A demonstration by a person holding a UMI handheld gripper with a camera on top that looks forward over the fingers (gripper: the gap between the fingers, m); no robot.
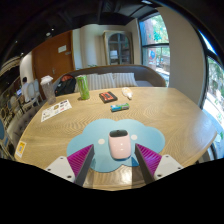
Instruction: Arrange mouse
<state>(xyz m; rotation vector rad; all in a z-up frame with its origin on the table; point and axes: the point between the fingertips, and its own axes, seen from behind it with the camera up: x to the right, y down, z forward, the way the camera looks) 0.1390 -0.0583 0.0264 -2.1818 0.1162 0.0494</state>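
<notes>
A pale pink-white mouse (pixel 119 144) with a dark top end lies on a light blue cloud-shaped mouse mat (pixel 95 136) on the wooden table (pixel 160 115). My gripper (pixel 113 160) is open. Its two fingers with magenta pads (pixel 81 157) stand to the left and right of the mouse, with a clear gap on each side. The mouse rests on the mat between the fingertips and slightly ahead of them.
Beyond the mat lie a small teal object (pixel 120 106), a dark book (pixel 108 97), a green bottle (pixel 83 87) and papers (pixel 56 110) at the left. A yellow tag (pixel 21 148) lies at the table's near left edge. Chairs stand at the left, windows at the right.
</notes>
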